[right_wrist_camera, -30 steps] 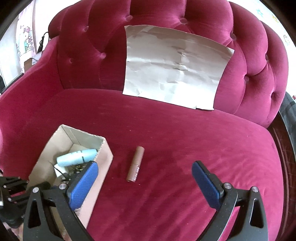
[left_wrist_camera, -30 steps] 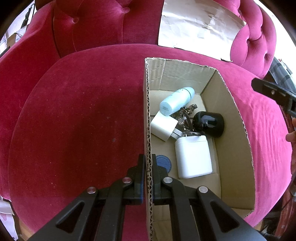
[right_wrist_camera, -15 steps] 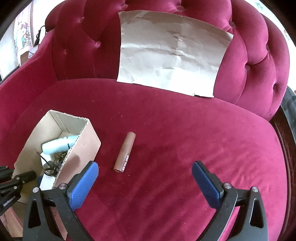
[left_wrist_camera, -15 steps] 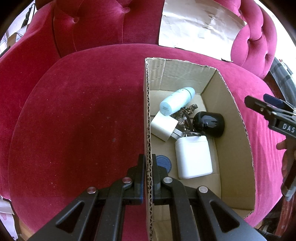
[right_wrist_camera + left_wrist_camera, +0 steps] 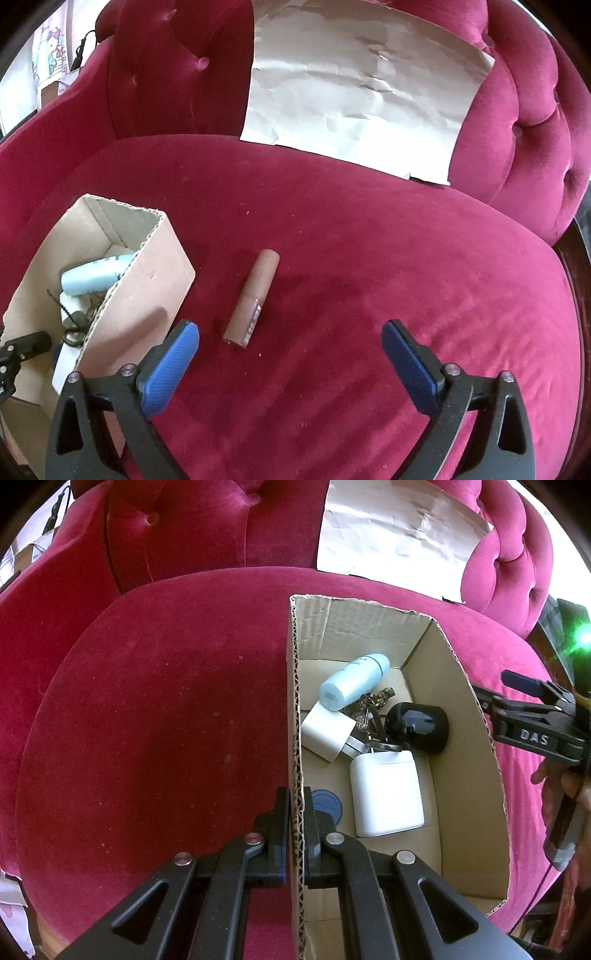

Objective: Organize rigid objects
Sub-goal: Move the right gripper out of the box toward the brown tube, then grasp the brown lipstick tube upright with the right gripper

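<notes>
Left wrist view: left gripper [image 5: 294,812] clamped on the near wall of the cardboard box [image 5: 476,775] on the sofa [image 5: 147,720]. Right wrist view: right gripper [image 5: 290,360] with jaws wide apart, empty, above the brown tube [image 5: 253,299] lying on the cushion just beside the box.

Tube [image 5: 252,294] right of box [image 5: 147,291] (on sofa [image 5: 369,295])

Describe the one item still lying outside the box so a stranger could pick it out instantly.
On the crimson velvet sofa seat, just right of the open cardboard box, lies a brown tube. It rests flat on the cushion ahead of the open right gripper. It alone sits outside the box and is brown.
</notes>
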The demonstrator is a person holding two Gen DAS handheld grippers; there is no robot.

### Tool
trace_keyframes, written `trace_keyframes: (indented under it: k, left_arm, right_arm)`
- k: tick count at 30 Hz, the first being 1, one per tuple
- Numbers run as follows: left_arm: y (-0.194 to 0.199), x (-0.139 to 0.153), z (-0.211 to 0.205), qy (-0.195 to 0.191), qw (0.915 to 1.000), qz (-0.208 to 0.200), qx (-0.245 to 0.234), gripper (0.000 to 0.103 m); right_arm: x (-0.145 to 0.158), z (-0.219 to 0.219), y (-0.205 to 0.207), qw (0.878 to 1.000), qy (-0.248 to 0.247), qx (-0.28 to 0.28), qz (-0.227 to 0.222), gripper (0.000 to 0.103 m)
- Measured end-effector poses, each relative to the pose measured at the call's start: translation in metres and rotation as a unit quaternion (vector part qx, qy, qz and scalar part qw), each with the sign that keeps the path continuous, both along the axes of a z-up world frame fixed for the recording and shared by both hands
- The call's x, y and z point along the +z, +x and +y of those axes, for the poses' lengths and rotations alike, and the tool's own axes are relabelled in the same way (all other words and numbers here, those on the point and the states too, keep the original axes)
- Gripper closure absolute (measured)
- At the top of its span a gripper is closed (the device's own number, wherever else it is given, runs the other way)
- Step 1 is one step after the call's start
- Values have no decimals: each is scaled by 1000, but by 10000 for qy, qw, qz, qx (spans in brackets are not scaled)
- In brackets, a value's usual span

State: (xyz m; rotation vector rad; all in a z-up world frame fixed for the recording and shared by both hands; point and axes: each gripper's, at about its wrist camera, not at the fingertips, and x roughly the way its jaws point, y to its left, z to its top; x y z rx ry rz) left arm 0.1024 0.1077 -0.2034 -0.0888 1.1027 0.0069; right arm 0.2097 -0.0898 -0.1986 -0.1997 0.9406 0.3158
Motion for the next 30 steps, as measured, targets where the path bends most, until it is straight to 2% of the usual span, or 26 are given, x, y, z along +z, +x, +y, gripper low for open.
trace_keyframes:
  k: [5,11,13,15,17,18,19,30]
  left_arm:
    - [0,0,0,-1,10000,1,0,98]
    - [1,0,-1,13,10000,4,4,98]
    - [1,0,-1,17,10000,4,5,98]
    - [1,0,-2,28,10000,4,8,98]
    - [1,0,-1,23,10000,3,12,98]
    - [1,0,-1,20,10000,3,12,98]
    - [1,0,-2,25,10000,3,8,98]
    - [1,0,-1,23,10000,5,12,98]
  right_arm:
    - [-10,8,7,10000,-74,50,26,12]
    - [-17,13,10,9999,-98,93,84,29]
    - [-17,13,9,9999,-46,106,112,41]
    - [-18,12,10,9997,71,137,211,48]
    - [-20,11,11,9989,273,186,345,64]
    - [-22,12,11,9985,331,192,391,80]
    - [-22,13,11,9986,302,181,395,86]
    - [-19,8,11,9985,342,-44,435,86]
